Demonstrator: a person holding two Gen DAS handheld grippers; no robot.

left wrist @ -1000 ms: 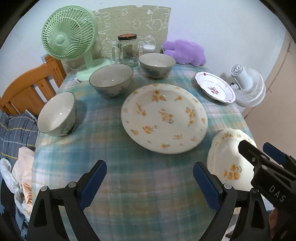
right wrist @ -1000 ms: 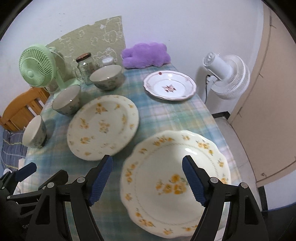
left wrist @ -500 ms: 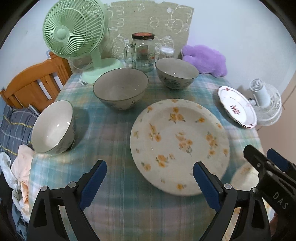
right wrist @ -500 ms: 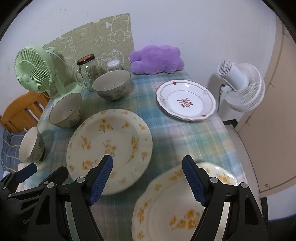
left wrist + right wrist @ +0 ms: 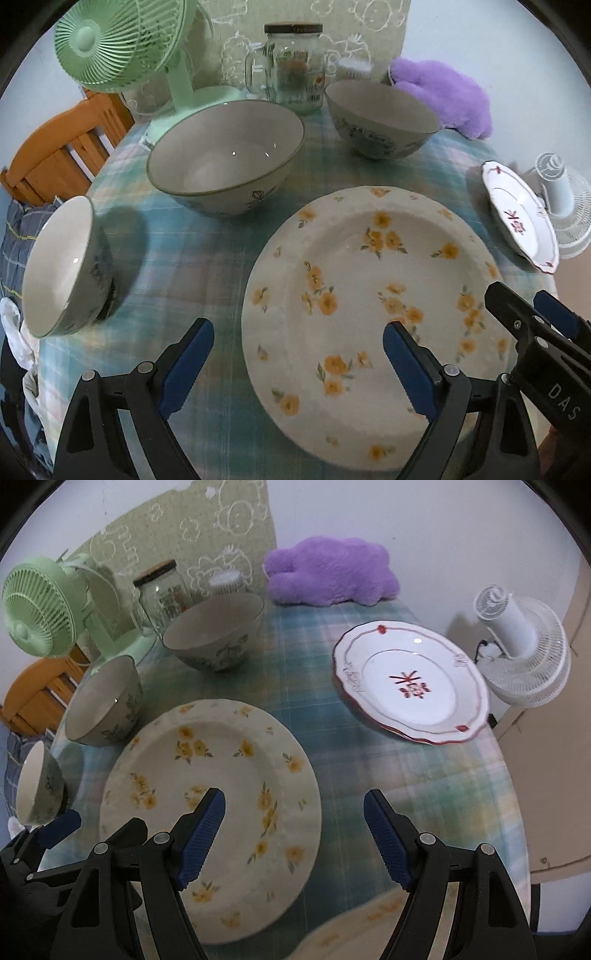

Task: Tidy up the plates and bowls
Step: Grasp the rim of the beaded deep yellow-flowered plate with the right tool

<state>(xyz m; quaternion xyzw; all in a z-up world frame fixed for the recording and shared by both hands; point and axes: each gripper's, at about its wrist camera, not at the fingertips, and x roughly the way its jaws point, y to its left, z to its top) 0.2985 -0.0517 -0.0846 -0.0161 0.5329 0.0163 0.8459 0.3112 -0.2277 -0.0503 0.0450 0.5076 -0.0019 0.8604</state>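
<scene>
The left gripper [image 5: 297, 363] and right gripper [image 5: 293, 834] are held wide open, empty, above the yellow-flowered plate [image 5: 369, 317]. A second flowered plate [image 5: 369, 919] is shown only in the right view, now mostly cut off.

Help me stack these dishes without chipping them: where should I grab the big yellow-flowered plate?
Take the yellow-flowered plate by its wide rim at the near edge, coming in low from the front with one finger over and one under. It lies flat on the tablecloth, and nothing crowds that side.

Glossy ceramic plate [image 5: 369, 295], cloth tablecloth [image 5: 177, 266]
</scene>
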